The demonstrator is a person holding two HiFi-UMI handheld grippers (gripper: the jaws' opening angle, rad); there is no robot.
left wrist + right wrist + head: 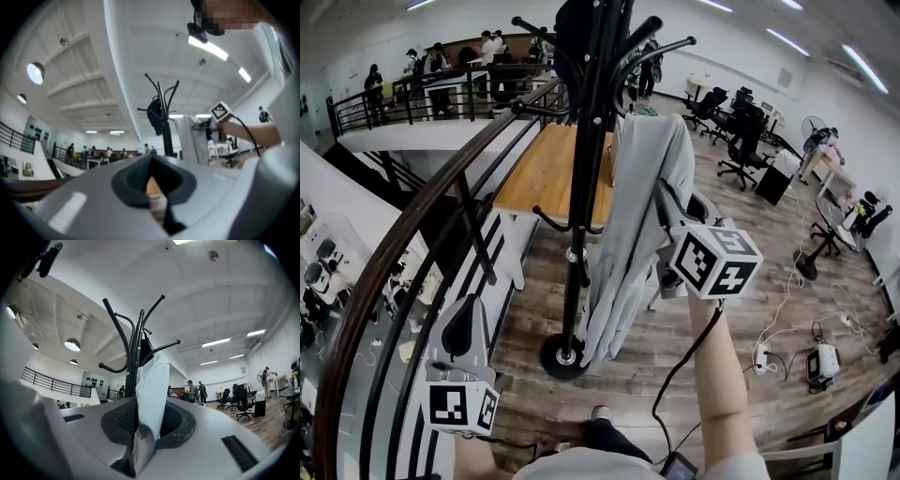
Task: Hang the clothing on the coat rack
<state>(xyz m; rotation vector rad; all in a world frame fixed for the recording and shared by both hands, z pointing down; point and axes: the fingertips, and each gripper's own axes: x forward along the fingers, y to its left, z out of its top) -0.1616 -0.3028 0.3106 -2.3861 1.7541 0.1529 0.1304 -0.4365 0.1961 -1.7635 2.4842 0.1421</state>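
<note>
A black coat rack (pixel 581 187) stands in front of me on a round base (pixel 562 358). A light grey garment (pixel 636 220) hangs down along its right side, its top up by a hook. My right gripper (pixel 668 202) is shut on the garment's right edge at mid height. In the right gripper view the grey cloth (pixel 152 385) rises from between the shut jaws of the right gripper (pixel 143 437), with the coat rack (pixel 135 341) behind. A dark garment (pixel 577 37) hangs at the rack's top. My left gripper (pixel 461 328) is low at the left, away from the rack, shut with nothing in it (pixel 152 187).
A dark curved railing (pixel 412 234) runs along the left, with a drop behind it. A wooden table (pixel 548 169) stands behind the rack. Office chairs (pixel 741 141) are at the back right. Cables and a power strip (pixel 764 356) lie on the wooden floor at the right.
</note>
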